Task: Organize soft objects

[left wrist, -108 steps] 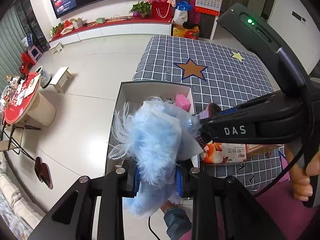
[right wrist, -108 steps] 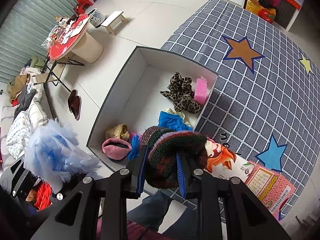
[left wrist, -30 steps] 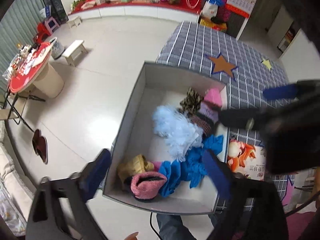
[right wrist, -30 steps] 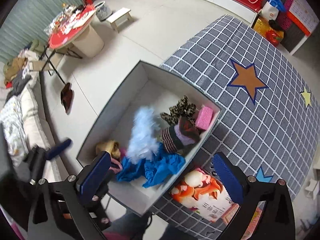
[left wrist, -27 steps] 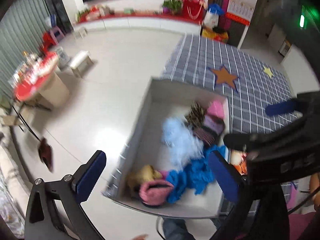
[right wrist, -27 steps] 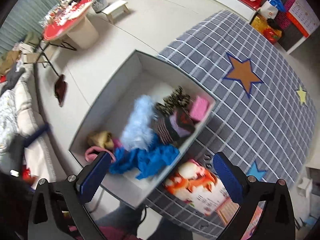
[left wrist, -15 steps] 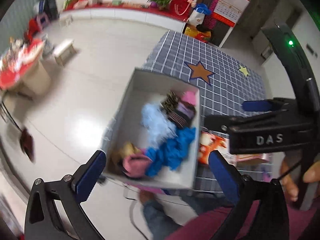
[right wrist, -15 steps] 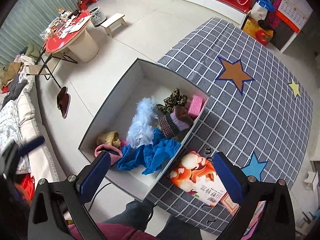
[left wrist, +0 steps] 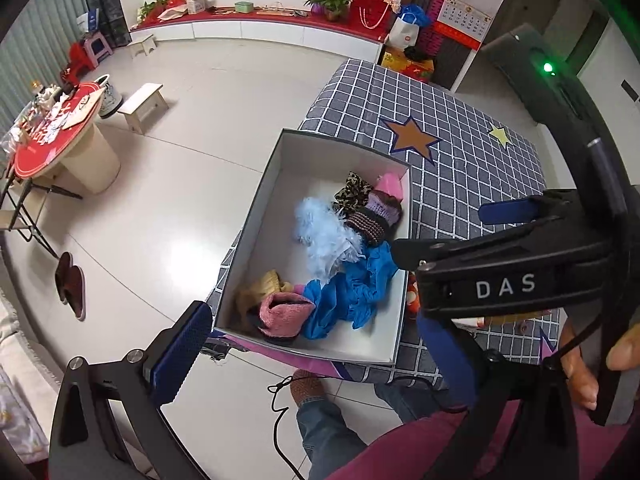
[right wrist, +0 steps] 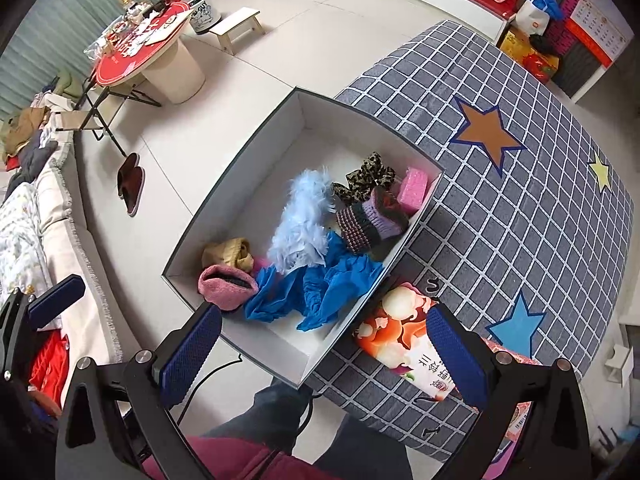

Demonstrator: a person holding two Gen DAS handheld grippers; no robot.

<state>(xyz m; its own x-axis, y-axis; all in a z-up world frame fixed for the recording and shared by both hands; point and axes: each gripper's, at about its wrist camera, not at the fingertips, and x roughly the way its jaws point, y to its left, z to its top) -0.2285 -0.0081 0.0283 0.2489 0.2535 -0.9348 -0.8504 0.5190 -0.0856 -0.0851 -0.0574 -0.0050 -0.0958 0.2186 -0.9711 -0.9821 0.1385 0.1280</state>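
Note:
A white box (left wrist: pixel 256 216) stands on the grey checked table (left wrist: pixel 460 184), holding soft items. A pale blue fluffy piece (right wrist: pixel 300 220) lies in its middle, beside a striped knit hat (right wrist: pixel 368 220). Around them are a blue cloth (right wrist: pixel 320 292), a pink knit hat (right wrist: pixel 224 284), a leopard scrunchie (right wrist: pixel 364 178), a pink sponge (right wrist: pixel 416 190) and a tan cloth (right wrist: pixel 226 254). My left gripper (left wrist: pixel 316 356) hangs open and empty above the box's near edge. My right gripper (right wrist: pixel 324 356) is also open and empty, over the box's near right corner.
A printed tissue pack (right wrist: pixel 404 336) and a pink booklet (right wrist: pixel 516 364) lie on the table right of the box. A person's legs (right wrist: pixel 272 412) and a cable (left wrist: pixel 280 400) are below. On the floor at left are slippers (right wrist: pixel 130 184), a round red table (right wrist: pixel 140 52) and a stool (right wrist: pixel 240 24).
My left gripper let go of the fluffy blue piece and my right gripper let go of the striped hat. Both items now lie in the box, and both grippers have opened and drawn back.

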